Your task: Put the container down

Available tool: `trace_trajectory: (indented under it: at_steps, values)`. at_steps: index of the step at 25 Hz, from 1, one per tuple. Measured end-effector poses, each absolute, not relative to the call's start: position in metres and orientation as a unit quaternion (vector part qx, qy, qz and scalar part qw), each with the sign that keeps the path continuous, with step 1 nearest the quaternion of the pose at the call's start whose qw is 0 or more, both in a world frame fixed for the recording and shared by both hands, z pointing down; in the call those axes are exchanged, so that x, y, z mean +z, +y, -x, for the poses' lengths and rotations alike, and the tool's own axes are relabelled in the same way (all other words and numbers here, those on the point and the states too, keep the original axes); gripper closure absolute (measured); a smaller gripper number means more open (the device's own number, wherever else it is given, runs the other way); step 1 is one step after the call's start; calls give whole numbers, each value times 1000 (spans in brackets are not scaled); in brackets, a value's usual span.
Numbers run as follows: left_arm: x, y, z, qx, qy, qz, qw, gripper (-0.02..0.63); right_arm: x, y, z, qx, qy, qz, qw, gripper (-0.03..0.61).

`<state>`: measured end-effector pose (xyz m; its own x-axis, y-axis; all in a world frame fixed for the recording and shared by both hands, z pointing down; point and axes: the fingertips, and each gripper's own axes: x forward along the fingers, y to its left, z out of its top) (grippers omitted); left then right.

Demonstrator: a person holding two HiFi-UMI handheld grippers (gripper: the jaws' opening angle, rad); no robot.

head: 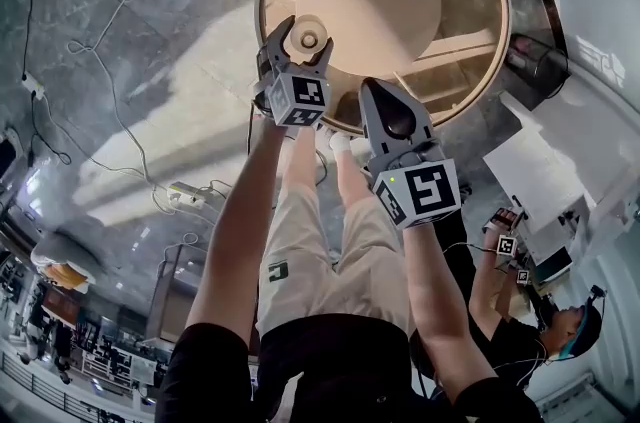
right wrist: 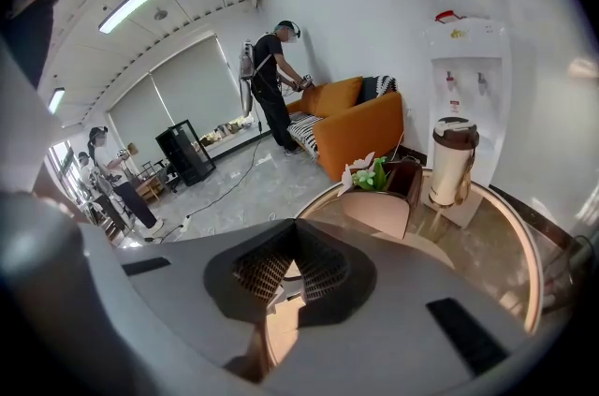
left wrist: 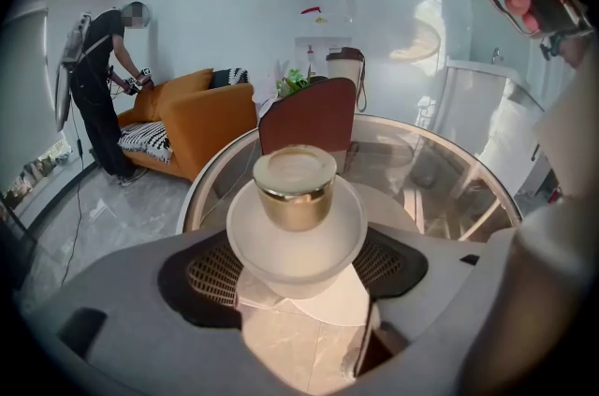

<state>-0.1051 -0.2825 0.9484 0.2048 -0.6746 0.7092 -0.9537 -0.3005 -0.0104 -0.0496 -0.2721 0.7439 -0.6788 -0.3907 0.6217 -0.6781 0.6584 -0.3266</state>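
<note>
Container (left wrist: 296,230) in grip of left tool (left wrist: 296,271) near table rim (left wrist: 200,185); right tool (right wrist: 291,266) closed.

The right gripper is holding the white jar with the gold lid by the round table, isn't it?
Not quite: it is the left gripper that is holding the white jar with the gold lid by the round table. The left gripper view shows the jar between its jaws. The right gripper is shut with nothing in it.
</note>
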Motion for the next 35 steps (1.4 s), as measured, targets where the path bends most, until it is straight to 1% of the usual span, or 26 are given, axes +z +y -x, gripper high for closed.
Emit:
trace_trajectory:
  at_steps: [5,10,14,20,28,32,35]
  values:
    - [943,-265,111,327,-554,-725,245,270,721,-271,45,268,-878,-306,252,575]
    - [907,-249,104,325,-562,-719,249,270,684,-264,32,255,-884,-304,246,575]
    - [857,-221,88,321,-557,-720,261,270,638,-251,21,245,-889,-302,241,575]
    - [777,-202,73,301,-573,-719,254,270,575,-244,4,222,-901,-302,217,575]
    - [674,-214,62,258,-607,-716,230,270,502,-240,-21,168,-922,-294,189,575]
    - [625,-213,51,239,-597,-726,244,270,467,-242,-36,143,-929,-296,172,575]
    - [580,-209,44,220,-599,-738,222,272,445,-243,-47,130,-931,-301,158,575]
